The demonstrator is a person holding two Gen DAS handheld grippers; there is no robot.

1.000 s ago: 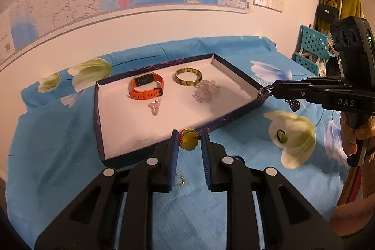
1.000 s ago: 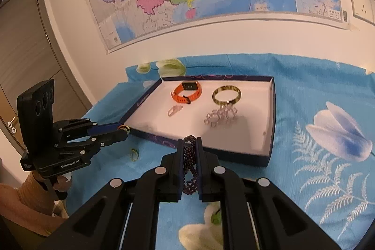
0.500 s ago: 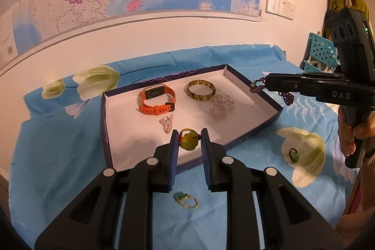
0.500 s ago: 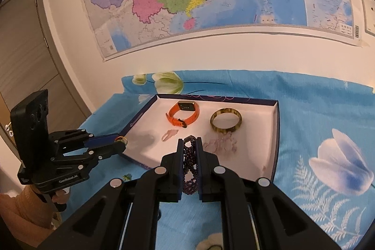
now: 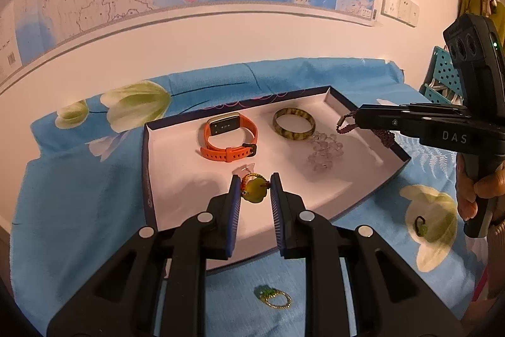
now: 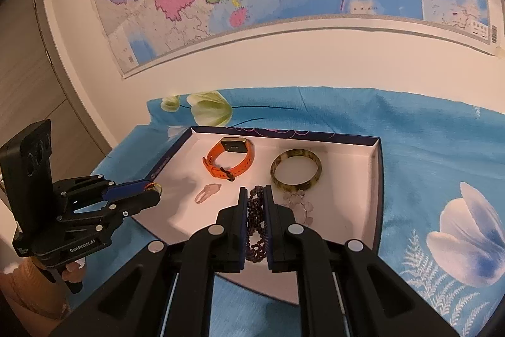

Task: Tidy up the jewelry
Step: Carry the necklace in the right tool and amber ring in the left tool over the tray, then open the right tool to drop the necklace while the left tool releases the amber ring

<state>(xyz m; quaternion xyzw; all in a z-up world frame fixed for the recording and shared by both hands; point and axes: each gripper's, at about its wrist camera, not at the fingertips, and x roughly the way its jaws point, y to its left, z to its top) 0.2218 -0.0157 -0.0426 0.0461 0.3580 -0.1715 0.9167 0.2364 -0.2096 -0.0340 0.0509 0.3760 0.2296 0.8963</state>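
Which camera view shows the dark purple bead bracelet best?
The right wrist view: the bead bracelet hangs large between the right gripper pads. The left wrist view shows only small ends beside that gripper.

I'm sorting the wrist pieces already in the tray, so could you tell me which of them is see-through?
The clear bead bracelet, lying just in front of the mottled green bangle. The bangle is opaque, and so is the orange watch farther left.

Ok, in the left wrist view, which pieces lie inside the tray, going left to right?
orange watch → pale pink clip → mottled bangle → clear bead bracelet. All lie on the tray floor; the pieces held in the tools are left out.
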